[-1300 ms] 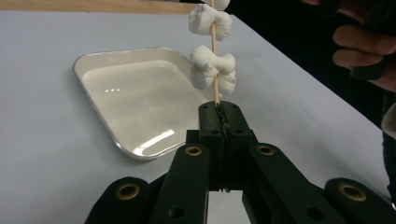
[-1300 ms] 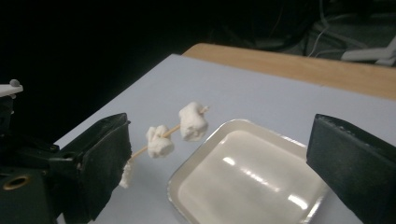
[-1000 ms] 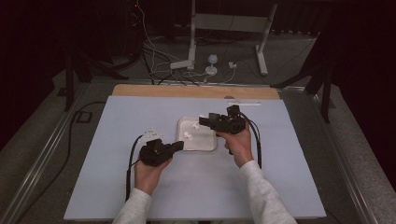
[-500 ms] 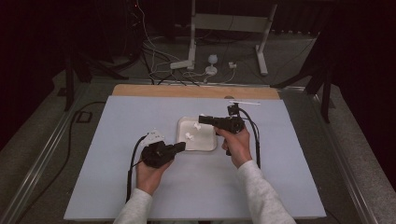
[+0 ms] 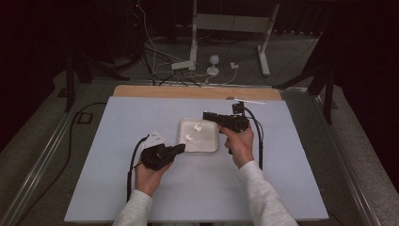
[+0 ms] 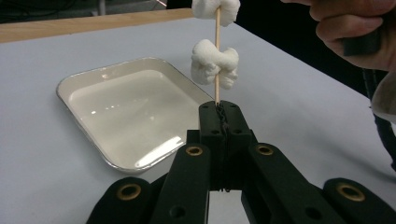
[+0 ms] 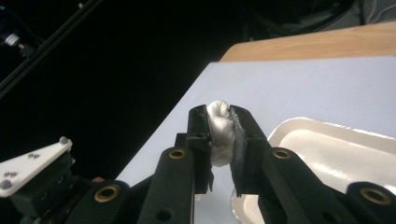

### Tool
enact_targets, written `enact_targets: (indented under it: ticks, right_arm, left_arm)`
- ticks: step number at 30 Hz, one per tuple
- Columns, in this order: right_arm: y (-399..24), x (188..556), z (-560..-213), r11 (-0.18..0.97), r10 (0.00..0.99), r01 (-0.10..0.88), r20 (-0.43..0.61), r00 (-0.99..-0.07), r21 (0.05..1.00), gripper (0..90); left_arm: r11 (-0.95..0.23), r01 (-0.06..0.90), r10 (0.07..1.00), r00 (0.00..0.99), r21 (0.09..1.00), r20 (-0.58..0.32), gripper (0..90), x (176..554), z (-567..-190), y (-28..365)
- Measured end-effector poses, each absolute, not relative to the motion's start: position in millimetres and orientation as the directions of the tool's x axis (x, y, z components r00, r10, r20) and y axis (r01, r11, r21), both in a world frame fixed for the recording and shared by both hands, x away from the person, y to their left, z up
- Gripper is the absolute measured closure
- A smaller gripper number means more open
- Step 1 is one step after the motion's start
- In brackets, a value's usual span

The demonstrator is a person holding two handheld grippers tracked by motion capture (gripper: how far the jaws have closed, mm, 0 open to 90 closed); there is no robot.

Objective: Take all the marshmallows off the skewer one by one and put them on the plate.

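Marshmallows on a wooden skewer (image 6: 216,46) over the middle of the table (image 5: 291,188), above a white enamel tray (image 5: 209,147). Left gripper (image 5: 179,149) is clenched on the skewer's bare lower end, jaws pressed together around the stick, holding it upright so the pieces stack along it and anything dropped lands in the tray. Two pieces visible in the left gripper view: lower marshmallow (image 6: 215,63) partway down the stick, upper marshmallow (image 6: 215,8) near the tip. Right gripper (image 5: 207,115) comes in from the tray's far right corner; its jaws have just been closing and now squeeze the upper marshmallow (image 7: 221,133) between the pads, visibly pinching it. Judgement: left acts as a fixed clamp, right does the sliding, either pushing that piece down the stick or pulling it off the tip; cannot tell which from the frames. Tray sits at mid-table, slightly toward the far edge, and looks bare in the left gripper view. Risk: soft marshmallow may tear or the thin skewer may bend if the pull goes off-axis.
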State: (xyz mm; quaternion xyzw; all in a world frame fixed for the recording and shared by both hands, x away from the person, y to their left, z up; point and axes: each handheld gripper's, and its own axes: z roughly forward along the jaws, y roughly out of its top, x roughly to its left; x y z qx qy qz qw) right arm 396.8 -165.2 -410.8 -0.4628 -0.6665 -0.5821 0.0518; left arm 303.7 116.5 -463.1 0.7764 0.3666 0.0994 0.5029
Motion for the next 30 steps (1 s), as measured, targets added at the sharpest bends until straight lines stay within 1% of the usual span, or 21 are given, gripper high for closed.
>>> enact_targets:
  ticks: [1, 2, 3, 6, 9, 17, 23, 30]
  right_arm:
    - [-170, 397, -409, -0.143, 0.569, 0.664, 0.61, -0.551, 0.734, 80.8]
    - [-178, 398, -406, -0.191, 0.559, 0.658, 0.632, -0.537, 0.728, 81.0]
    - [-184, 399, -402, -0.205, 0.562, 0.649, 0.631, -0.535, 0.733, 80.9]
    - [-189, 399, -395, -0.146, 0.586, 0.636, 0.584, -0.562, 0.758, 80.4]
    - [-188, 398, -397, -0.124, 0.588, 0.638, 0.574, -0.57, 0.76, 79.9]
    - [-175, 401, -414, -0.049, 0.622, 0.657, 0.538, -0.569, 0.752, 78.6]
    - [-163, 403, -431, 0.027, 0.669, 0.669, 0.484, -0.565, 0.743, 77.3]
    - [-145, 409, -459, 0.123, 0.722, 0.697, 0.417, -0.551, 0.707, 77.1]
  left_arm:
    - [-0.229, 0.483, 0.674, 0.705, 0.845, -0.221, 90.0, 304, -467, 117]
    - [-0.206, 0.497, 0.674, 0.697, 0.843, -0.246, 90.0, 305, -470, 120]
    - [-0.185, 0.507, 0.673, 0.69, 0.842, -0.268, 90.0, 306, -471, 122]
    - [-0.15, 0.501, 0.67, 0.685, 0.852, -0.285, 90.0, 308, -466, 125]
    - [-0.135, 0.497, 0.669, 0.684, 0.857, -0.291, 90.0, 307, -464, 125]
    - [-0.112, 0.506, 0.673, 0.672, 0.855, -0.309, 90.0, 307, -463, 128]
    - [-0.087, 0.514, 0.681, 0.656, 0.853, -0.326, 90.0, 308, -463, 131]
    - [-0.076, 0.527, 0.686, 0.644, 0.846, -0.339, 90.0, 309, -465, 132]
